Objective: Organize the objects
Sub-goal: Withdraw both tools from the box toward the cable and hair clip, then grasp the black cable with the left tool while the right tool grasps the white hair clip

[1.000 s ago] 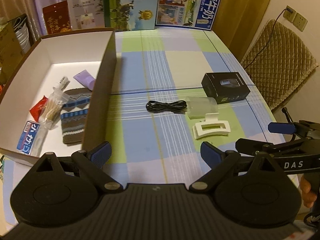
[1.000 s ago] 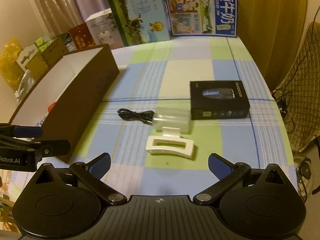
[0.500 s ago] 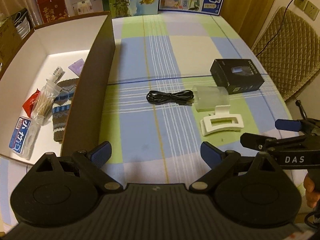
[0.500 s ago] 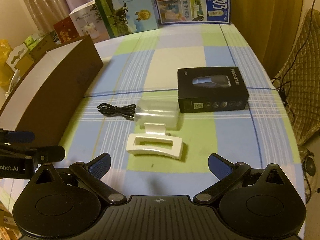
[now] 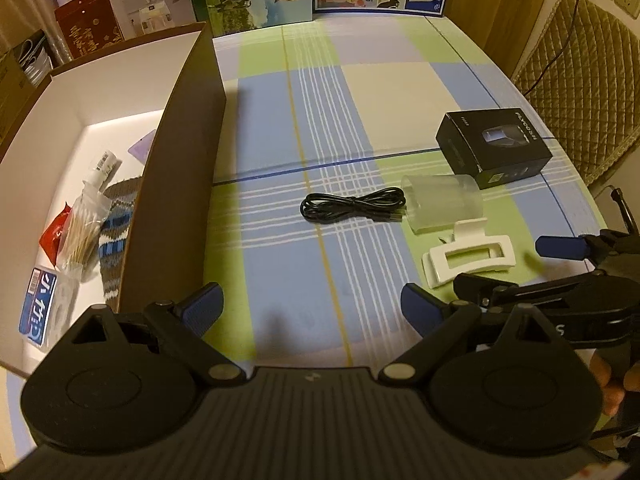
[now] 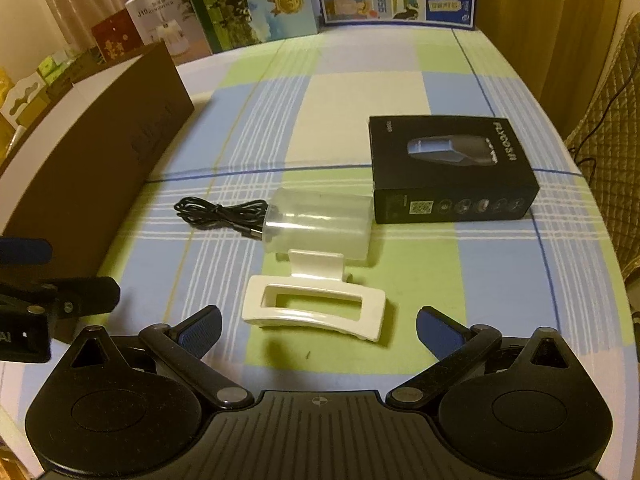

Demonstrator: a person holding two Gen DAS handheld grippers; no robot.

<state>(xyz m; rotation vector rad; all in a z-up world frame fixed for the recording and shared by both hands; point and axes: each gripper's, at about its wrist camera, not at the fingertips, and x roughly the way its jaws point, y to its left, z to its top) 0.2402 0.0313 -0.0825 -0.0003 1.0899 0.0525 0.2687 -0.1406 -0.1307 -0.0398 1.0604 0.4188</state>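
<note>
Four loose items sit on the checked tablecloth (image 6: 360, 92), well apart from the open cardboard box (image 5: 176, 184) on the left: white plastic hair claw (image 6: 316, 308), frosted plastic cup on its side (image 6: 320, 226) touching it, coiled black cable (image 6: 220, 212) with its plug at the cup's mouth, black carton (image 6: 448, 168). Right gripper (image 6: 318, 330) hangs just short of the claw, fingers spread, holding nothing, likely first pick. Left gripper (image 5: 310, 306) likewise spread and empty, beside the box wall. Box already holds a knit pouch (image 5: 116, 236) and cotton swabs (image 5: 82, 232). Cup crowds the claw's far side.
</note>
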